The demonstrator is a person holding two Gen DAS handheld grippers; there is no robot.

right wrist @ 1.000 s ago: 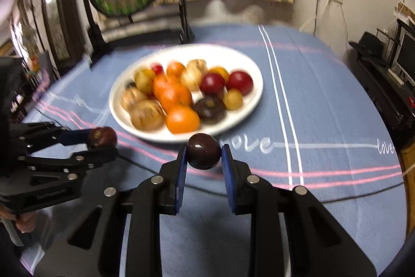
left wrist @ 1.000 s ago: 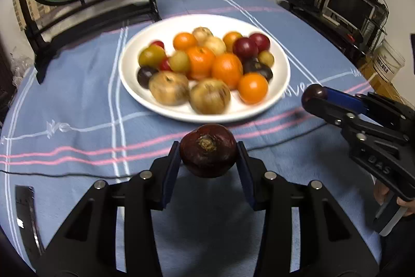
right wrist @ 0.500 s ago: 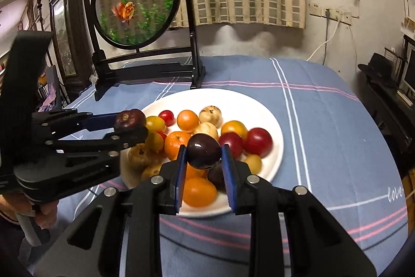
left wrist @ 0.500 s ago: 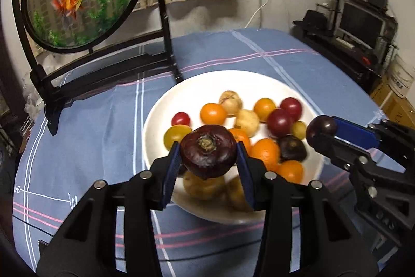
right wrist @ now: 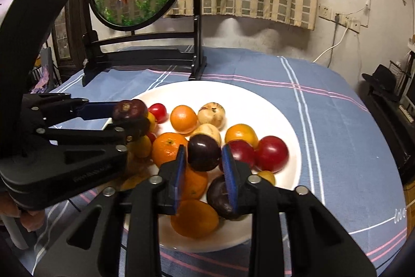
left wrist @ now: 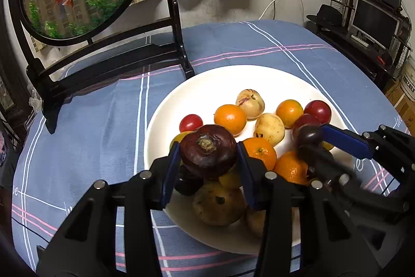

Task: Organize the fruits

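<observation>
Plate (right wrist: 282,121) sits right under both jaws, left gripper (left wrist: 208,160) still clamping its mangosteen (left wrist: 207,151), right gripper (right wrist: 205,160) just been easing open around its plum (right wrist: 203,152), gap showing on one side.

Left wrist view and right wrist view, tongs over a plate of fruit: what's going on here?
A person holds tongs in each hand above a white round plate piled with orange, red, yellow and tan fruits. The left tongs are clamped on a large dark purple round fruit with a brown stem cap. The right tongs have a small dark glossy plum between them; their jaws have just been opening, and whether the pads press it is unclear. Neither fruit is on the plate yet.
</observation>
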